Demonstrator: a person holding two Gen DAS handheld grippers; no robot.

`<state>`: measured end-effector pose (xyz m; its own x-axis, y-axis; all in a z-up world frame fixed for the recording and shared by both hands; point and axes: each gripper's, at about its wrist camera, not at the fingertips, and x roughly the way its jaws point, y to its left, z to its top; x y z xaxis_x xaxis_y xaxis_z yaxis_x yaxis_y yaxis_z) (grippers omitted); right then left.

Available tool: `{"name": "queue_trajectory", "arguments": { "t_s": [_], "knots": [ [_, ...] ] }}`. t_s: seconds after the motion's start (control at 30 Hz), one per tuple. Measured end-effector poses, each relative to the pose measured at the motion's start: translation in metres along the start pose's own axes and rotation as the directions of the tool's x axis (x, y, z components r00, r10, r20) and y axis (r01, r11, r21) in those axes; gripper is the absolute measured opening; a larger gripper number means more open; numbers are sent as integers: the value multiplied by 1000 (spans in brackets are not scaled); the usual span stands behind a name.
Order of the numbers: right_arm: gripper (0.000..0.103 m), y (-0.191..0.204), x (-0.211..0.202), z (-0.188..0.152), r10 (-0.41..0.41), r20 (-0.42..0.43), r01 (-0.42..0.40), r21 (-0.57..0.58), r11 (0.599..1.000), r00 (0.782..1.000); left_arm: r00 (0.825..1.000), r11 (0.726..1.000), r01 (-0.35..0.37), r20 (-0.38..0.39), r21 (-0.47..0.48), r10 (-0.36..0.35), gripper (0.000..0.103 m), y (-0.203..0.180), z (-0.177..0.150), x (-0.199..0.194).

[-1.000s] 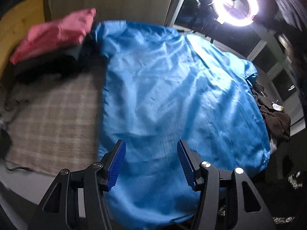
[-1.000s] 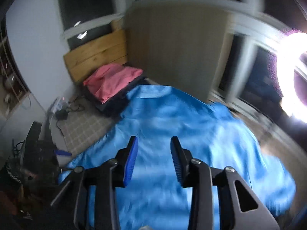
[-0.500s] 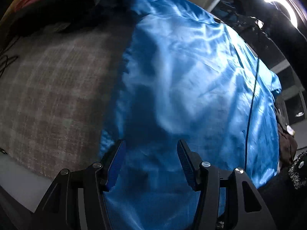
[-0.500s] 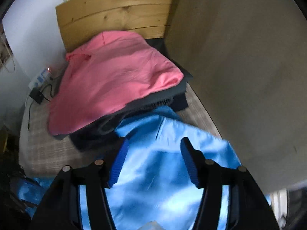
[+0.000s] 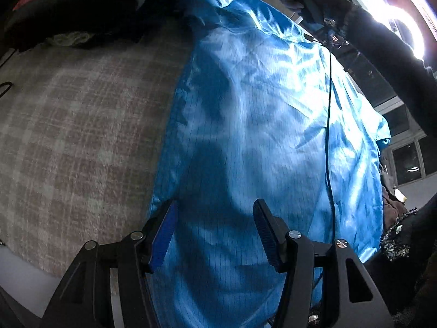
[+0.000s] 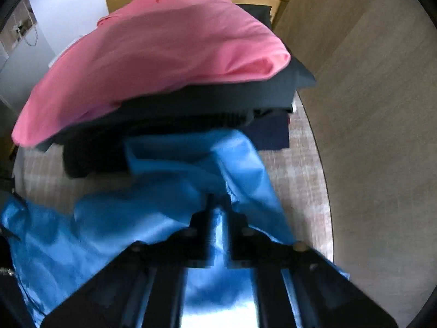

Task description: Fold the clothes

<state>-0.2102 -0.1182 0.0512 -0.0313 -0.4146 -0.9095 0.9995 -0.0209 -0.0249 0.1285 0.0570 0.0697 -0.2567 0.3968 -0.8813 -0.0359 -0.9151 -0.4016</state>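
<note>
While my left claw (image 5: 215,232) hovers with its jaws spread over the near hem of the blue garment (image 5: 259,125) lying flat on the plaid bed cover (image 5: 82,125), my right claw (image 6: 218,205) is clamped on its far edge beside the pink folded pile (image 6: 153,49). I judge a fold is in hand; next the left must pinch its hem so both edges travel together.

Right tool (image 6: 218,205) clamped on blue garment (image 6: 169,213); pink garment (image 6: 153,54) behind.

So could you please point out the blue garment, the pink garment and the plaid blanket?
blue garment (image 5: 259,125), left wrist view, middle of fabric.
pink garment (image 6: 164,43), right wrist view, top of pile.
plaid blanket (image 5: 82,125), left wrist view, bare patch.
</note>
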Motion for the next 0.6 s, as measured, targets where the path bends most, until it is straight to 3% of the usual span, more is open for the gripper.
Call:
{"name": "queue_trajectory", "arguments": {
  "t_s": [0.23, 0.37, 0.43, 0.47, 0.5, 0.57, 0.6],
  "knots": [
    [2, 4, -76, -48, -60, 119, 52, 69, 996, 991, 998, 999, -24, -50, 49, 27, 55, -9, 9, 8],
    [2, -8, -125, -110, -139, 126, 115, 186, 976, 982, 997, 997, -33, -62, 72, 38, 55, -13, 9, 11],
    [1, -10, -138, -155, -147, 57, 127, 258, 958, 988, 997, 996, -37, -71, 84, 43, 55, -16, 9, 12],
    [1, -12, -132, -178, -184, -48, 191, 282, 940, 982, 996, 995, -39, -78, 92, 47, 55, -17, 10, 13],
    [2, -14, -127, -202, -217, -154, 255, 298, 920, 964, 995, 994, -43, -84, 101, 52, 55, -18, 10, 14],
    [2, -20, -126, -228, -261, -255, 339, 342, 876, 931, 993, 991, -56, -96, 118, 67, 55, -22, 12, 16],
    [3, -23, -135, -230, -253, -225, 325, 389, 862, 941, 992, 991, -61, -101, 123, 74, 55, -23, 13, 17]
  ]
}}
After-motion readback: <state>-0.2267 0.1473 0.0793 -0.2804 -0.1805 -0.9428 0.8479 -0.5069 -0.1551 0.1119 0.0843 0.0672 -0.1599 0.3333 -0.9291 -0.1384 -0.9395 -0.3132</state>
